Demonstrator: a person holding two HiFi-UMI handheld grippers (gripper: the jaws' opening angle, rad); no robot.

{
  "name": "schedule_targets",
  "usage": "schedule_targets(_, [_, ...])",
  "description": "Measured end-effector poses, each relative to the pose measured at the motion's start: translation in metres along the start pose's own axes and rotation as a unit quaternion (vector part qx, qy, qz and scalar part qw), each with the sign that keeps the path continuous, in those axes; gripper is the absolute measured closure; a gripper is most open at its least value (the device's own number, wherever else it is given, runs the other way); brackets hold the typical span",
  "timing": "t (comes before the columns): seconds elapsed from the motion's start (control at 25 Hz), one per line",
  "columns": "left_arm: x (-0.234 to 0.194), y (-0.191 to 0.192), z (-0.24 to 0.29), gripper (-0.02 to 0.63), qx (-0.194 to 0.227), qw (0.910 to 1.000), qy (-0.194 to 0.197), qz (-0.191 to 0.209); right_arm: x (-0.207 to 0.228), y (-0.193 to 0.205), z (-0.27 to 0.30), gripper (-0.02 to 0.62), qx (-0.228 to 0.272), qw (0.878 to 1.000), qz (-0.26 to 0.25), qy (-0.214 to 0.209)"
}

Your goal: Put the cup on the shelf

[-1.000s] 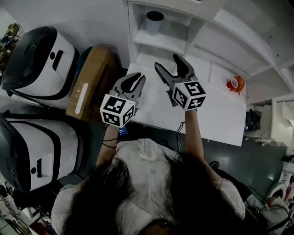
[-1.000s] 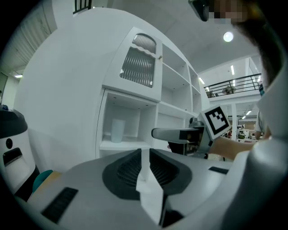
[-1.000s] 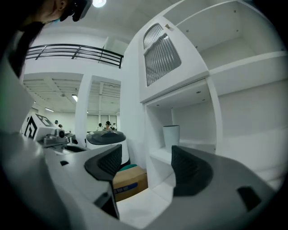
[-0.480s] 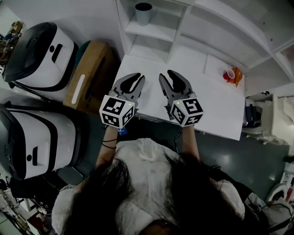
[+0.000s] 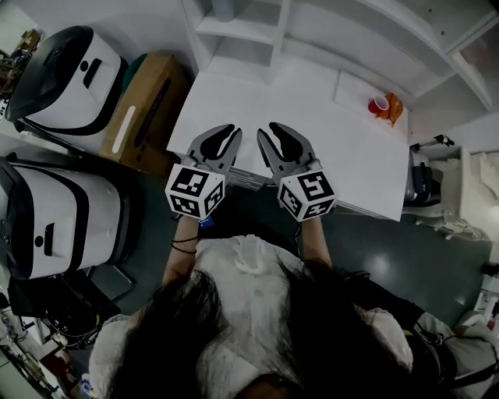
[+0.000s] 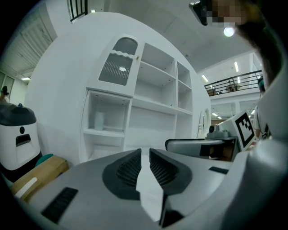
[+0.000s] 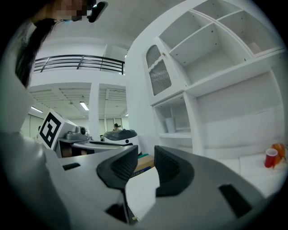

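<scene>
A pale cup (image 6: 99,120) stands on the low left shelf of the white shelf unit (image 6: 135,101). The right gripper view shows that cup (image 7: 170,124) too, and in the head view only its lower part (image 5: 222,8) shows at the top edge. My left gripper (image 5: 227,133) hovers over the table's near edge, shut and empty. My right gripper (image 5: 273,130) hangs beside it. Its jaws are closing with a narrow gap and nothing between them. Both grippers are far from the cup.
A small red cup (image 5: 378,104) sits with an orange object at the far right of the white table (image 5: 343,156). Two large white-and-black machines (image 5: 58,86) and a cardboard box (image 5: 144,109) stand on the left of the table.
My right gripper's jaws have gone from wide open to nearly closed. Both grippers have drawn back from the shelf to the table's near edge.
</scene>
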State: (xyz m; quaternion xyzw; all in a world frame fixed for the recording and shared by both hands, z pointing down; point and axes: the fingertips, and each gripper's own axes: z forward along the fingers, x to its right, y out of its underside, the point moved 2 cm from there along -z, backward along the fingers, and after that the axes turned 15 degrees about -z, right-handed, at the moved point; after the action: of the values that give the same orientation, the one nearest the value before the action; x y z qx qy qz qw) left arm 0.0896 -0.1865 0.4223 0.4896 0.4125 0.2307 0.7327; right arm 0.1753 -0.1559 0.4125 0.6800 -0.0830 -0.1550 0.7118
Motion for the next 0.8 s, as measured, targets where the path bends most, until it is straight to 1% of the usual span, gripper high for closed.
schedule_targets(0.16, [0.019, 0.011, -0.015, 0.54, -0.008, 0.9999, -0.009, 0.004, -0.011, 0.004, -0.02, 0.476, 0.001, 1.0, 0.011, -0.013])
schedule_targets(0.4, [0.033, 0.018, -0.033, 0.54, -0.005, 0.9998, -0.016, 0.005, -0.025, 0.004, -0.039, 0.476, 0.003, 1.0, 0.012, -0.017])
schedule_targets(0.6, [0.035, 0.016, -0.043, 0.54, 0.001, 0.9998, -0.017, 0.005, -0.037, 0.002, -0.049, 0.476, 0.006, 1.0, 0.01, -0.021])
schedule_targets(0.8, [0.031, 0.019, -0.065, 0.54, 0.002, 0.9997, -0.023, 0.003, -0.055, 0.002, -0.053, 0.476, 0.005, 1.0, 0.011, -0.018])
